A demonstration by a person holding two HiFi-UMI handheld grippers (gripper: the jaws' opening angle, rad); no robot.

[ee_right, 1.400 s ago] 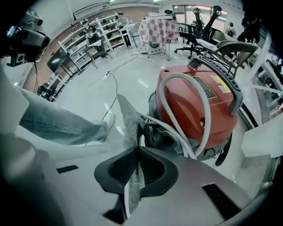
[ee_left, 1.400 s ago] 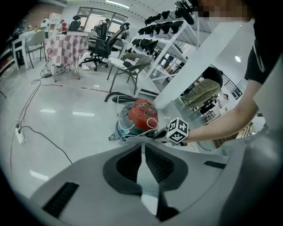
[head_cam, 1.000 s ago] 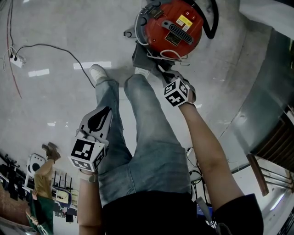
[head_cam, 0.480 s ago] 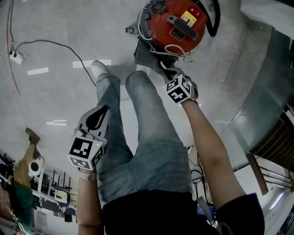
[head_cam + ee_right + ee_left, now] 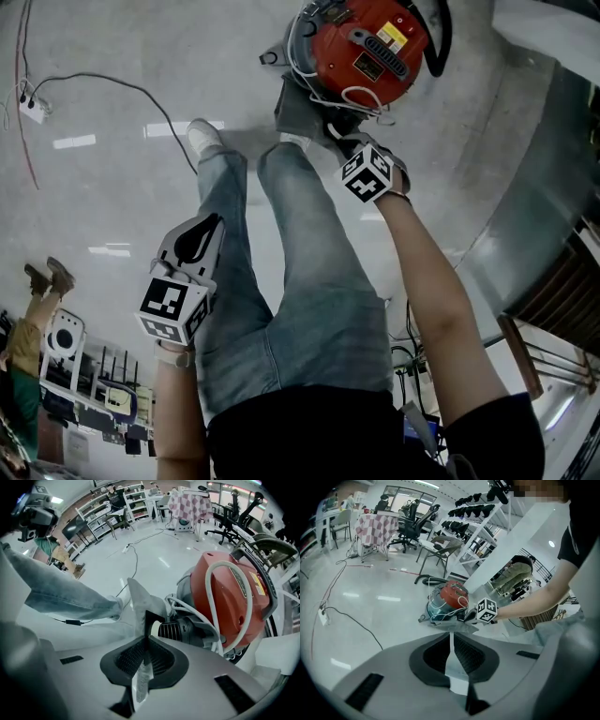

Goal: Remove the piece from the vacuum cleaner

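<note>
The vacuum cleaner (image 5: 361, 52) stands on the floor (image 5: 122, 197) in front of the person's feet. It has a red domed lid over a translucent blue-green drum (image 5: 437, 610). What the drum holds cannot be made out from any view. A white cord (image 5: 208, 607) loops over the lid. A black hose (image 5: 437, 42) curves round the far side and is cut off at the top edge of the head view.

The right gripper (image 5: 145, 644) reaches down to the base of the machine. Its jaws are pressed together on the piece (image 5: 149, 620), a thin black plate that stands up between the pads. Just behind the plate hangs a fold of grey fabric (image 5: 139, 597). Whether fabric and plate are joined cannot be told. Beside them a ribbed black connector (image 5: 180, 630) projects from the vacuum body.

The left gripper (image 5: 451, 639) is held back beside the person's left leg (image 5: 225, 234), well apart from the machine. Its jaws are closed to a hairline slit, with nothing between them.

A power strip (image 5: 28, 110) lies on the floor to the far left, and its cable runs toward the feet. A sheet-metal panel (image 5: 534, 187) rises at the right, with its upper part out of frame.
</note>
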